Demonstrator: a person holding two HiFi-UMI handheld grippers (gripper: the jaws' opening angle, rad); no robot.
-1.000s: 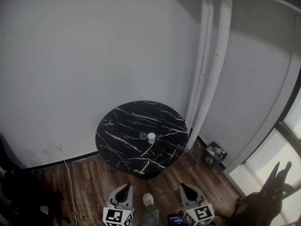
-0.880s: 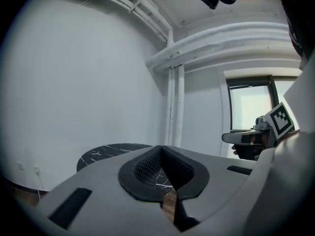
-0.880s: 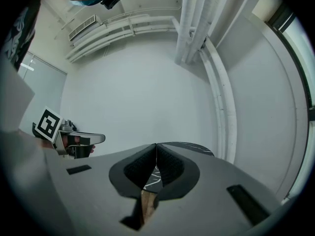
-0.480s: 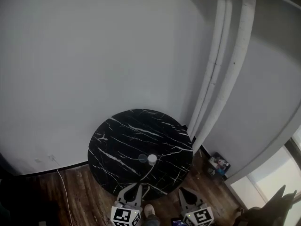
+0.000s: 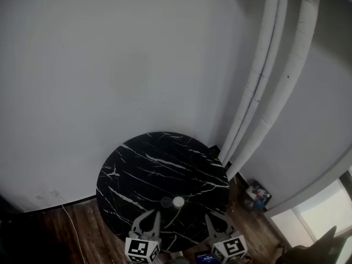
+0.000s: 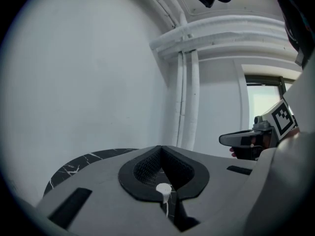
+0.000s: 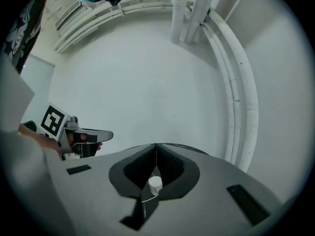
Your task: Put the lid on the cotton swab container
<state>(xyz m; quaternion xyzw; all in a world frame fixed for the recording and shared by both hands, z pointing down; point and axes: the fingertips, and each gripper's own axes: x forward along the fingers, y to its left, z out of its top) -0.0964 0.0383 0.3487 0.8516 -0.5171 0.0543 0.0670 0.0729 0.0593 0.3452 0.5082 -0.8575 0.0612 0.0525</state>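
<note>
A small white cotton swab container (image 5: 178, 202) stands upright on the round black marble table (image 5: 143, 164), near its front edge. A clear round lid (image 5: 166, 202) lies flat just left of it, touching or nearly so. My left gripper (image 5: 155, 214) and right gripper (image 5: 210, 216) hover at the table's front edge, short of both objects, one on each side. Both are shut with nothing between the jaws. The container (image 6: 164, 189) shows through the jaw opening in the left gripper (image 6: 160, 147) view. The right gripper (image 7: 156, 145) view shows the container (image 7: 155, 183) the same way.
White pipes (image 5: 264, 87) run up the wall behind the table's right side. A small box of items (image 5: 256, 194) sits on the wood floor at the right. A thin cable (image 5: 69, 216) trails on the floor at the left.
The head view has come closer to the table, which now sits lower in the frame. Both grippers have moved forward to the table's front edge, still shut.
</note>
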